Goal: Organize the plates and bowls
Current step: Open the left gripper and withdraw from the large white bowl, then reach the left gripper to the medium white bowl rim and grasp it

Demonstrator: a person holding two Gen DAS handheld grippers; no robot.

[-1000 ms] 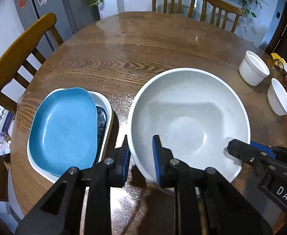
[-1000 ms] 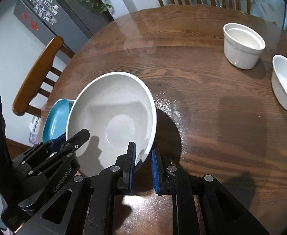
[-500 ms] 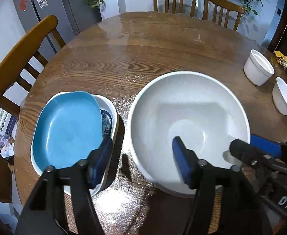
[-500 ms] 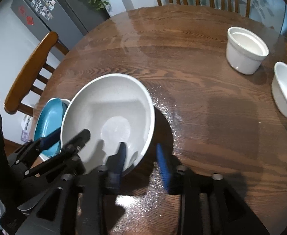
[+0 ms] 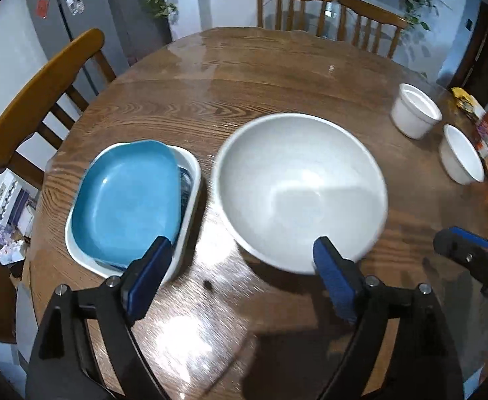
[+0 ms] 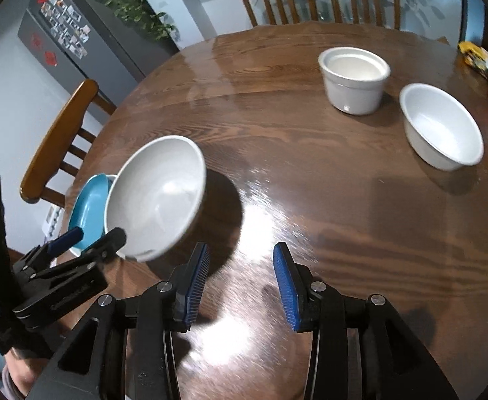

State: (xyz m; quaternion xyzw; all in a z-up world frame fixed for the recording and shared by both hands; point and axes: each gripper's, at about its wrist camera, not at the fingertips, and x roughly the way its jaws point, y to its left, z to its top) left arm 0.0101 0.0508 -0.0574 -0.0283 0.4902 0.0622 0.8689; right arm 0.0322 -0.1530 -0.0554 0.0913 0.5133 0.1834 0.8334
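Note:
A large white bowl (image 5: pixel 297 186) stands on the round wooden table (image 5: pixel 244 76), also in the right wrist view (image 6: pixel 157 193). Left of it a blue plate (image 5: pixel 127 196) lies in a white rectangular dish (image 5: pixel 190 166). My left gripper (image 5: pixel 244 266) is open and empty, just in front of the bowl's near rim. My right gripper (image 6: pixel 240 270) is open and empty, to the right of the bowl and apart from it. A white straight-sided cup-like bowl (image 6: pixel 354 80) and a small white bowl (image 6: pixel 440 126) stand at the far right.
Wooden chairs stand around the table: one at the left (image 5: pixel 37 100) and two at the far side (image 5: pixel 294 3). Snack packets and small items (image 5: pixel 487 130) lie at the table's right edge. A grey fridge (image 6: pixel 64 33) is beyond the table at the left.
Both grippers let go of the large white bowl's rim, opened wide and drew back towards me. The bowl now rests on the table.

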